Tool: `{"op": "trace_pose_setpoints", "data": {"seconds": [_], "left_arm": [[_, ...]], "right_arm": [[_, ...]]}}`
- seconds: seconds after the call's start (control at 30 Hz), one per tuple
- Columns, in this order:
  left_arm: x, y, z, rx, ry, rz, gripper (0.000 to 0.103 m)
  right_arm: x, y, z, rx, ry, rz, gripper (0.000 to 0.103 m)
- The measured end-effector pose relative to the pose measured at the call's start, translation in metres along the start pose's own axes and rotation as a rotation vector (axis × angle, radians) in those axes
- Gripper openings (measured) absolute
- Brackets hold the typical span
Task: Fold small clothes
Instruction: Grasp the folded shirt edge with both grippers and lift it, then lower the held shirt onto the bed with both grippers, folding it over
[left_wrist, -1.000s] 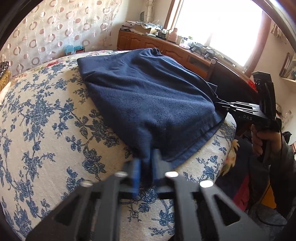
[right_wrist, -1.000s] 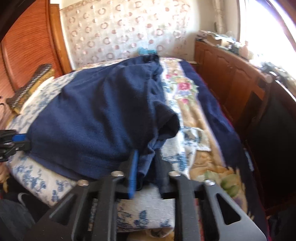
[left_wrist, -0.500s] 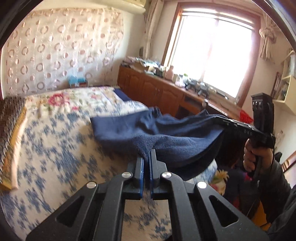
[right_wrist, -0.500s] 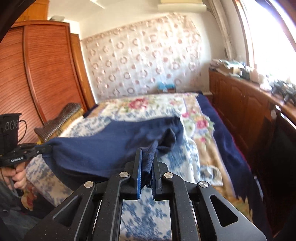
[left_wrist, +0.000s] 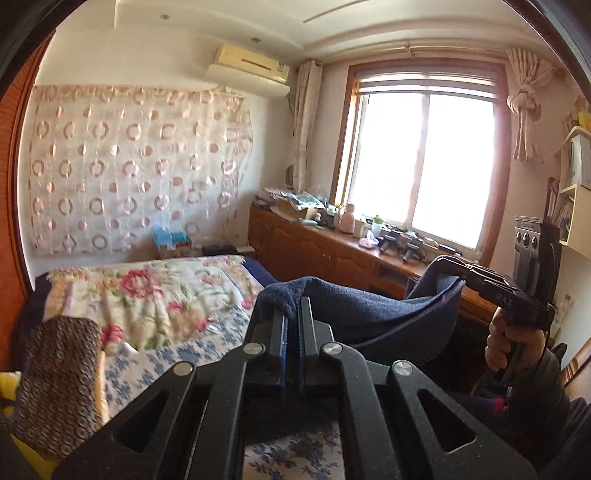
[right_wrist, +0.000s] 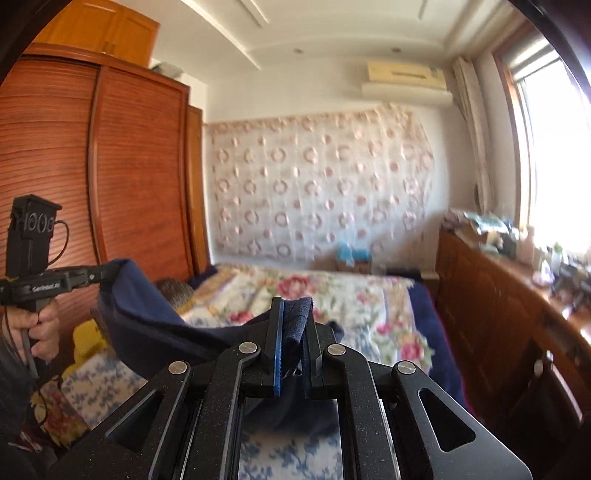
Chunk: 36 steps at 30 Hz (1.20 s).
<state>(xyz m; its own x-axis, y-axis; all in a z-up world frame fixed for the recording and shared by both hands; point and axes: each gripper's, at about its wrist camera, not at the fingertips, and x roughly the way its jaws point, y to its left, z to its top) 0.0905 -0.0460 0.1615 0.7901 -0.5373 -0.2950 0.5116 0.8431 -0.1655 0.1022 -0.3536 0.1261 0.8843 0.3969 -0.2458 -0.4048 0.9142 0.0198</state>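
Item: navy garment (left_wrist: 376, 314), small, thick terry-like knit with a stitched hem. It hangs in the air above the bed (left_wrist: 155, 295), slung in a shallow sag between the two tools and clear of the bedding.

Left tool (left_wrist: 292, 317): black angular linkage with silver pivot pins and blue pads; jaws pressed together on one bunched corner of the garment. Also seen from the right wrist view at far left (right_wrist: 107, 273), held by a hand (right_wrist: 40, 328).

Right tool (right_wrist: 293, 332): same make; jaws clamped on a folded wad of the garment's opposite edge. In the left wrist view it shows at right (left_wrist: 454, 264), gripped by a hand (left_wrist: 513, 343) in a dark sleeve.

Surroundings: bed covered with a floral quilt, pink roses at the far end and blue sprigs nearer; a woven brown cushion (left_wrist: 55, 384) at its left edge. Sheer ringed curtain (left_wrist: 136, 166) on the back wall, air conditioner (left_wrist: 251, 70) above. Ribbed wooden wardrobe (right_wrist: 92, 177). Long wooden surface (left_wrist: 332, 251) under the bright window (left_wrist: 424, 162), crowded with small bottles and clutter.

Change: a second ago the garment lay spread flat on the bed with both tools pinching its near corners; half a second ago it was partly raised; now it is fully lifted and both views look out level across the room.
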Motion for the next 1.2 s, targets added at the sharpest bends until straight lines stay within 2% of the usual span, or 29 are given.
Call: {"op": "trace_pose_setpoints", "data": {"seconds": [0.2, 0.33, 0.47, 0.6, 0.77, 0.87, 1.0, 1.07, 1.2], "left_arm": [[0.000, 0.035, 0.022, -0.016, -0.021, 0.073, 0.001], [0.016, 0.063, 0.029, -0.023, -0.012, 0.139, 0.001], [0.022, 0.083, 0.039, 0.014, -0.026, 0.230, 0.001], [0.015, 0.087, 0.023, 0.022, -0.002, 0.243, 0.001], [0.017, 0.081, -0.042, 0.012, 0.111, 0.237, 0.001], [0.016, 0.075, -0.101, -0.025, 0.194, 0.208, 0.001], [0.014, 0.064, -0.160, -0.082, 0.285, 0.178, 0.002], [0.006, 0.056, -0.176, -0.086, 0.303, 0.177, 0.002], [-0.003, 0.046, -0.193, -0.101, 0.321, 0.171, 0.002]], "right_arm": [[0.015, 0.014, 0.029, -0.026, -0.024, 0.018, 0.005], [0.046, 0.020, 0.040, -0.040, -0.019, 0.015, 0.005], [0.082, 0.022, 0.056, -0.035, -0.019, 0.011, 0.005], [0.099, 0.028, 0.064, -0.049, -0.020, 0.003, 0.005], [0.098, 0.039, 0.023, -0.058, 0.053, 0.043, 0.005], [0.093, 0.047, -0.022, -0.058, 0.141, 0.078, 0.005], [0.084, 0.052, -0.085, -0.035, 0.266, 0.121, 0.005], [0.080, 0.054, -0.110, -0.011, 0.316, 0.139, 0.005], [0.067, 0.058, -0.139, 0.007, 0.353, 0.154, 0.005]]}}
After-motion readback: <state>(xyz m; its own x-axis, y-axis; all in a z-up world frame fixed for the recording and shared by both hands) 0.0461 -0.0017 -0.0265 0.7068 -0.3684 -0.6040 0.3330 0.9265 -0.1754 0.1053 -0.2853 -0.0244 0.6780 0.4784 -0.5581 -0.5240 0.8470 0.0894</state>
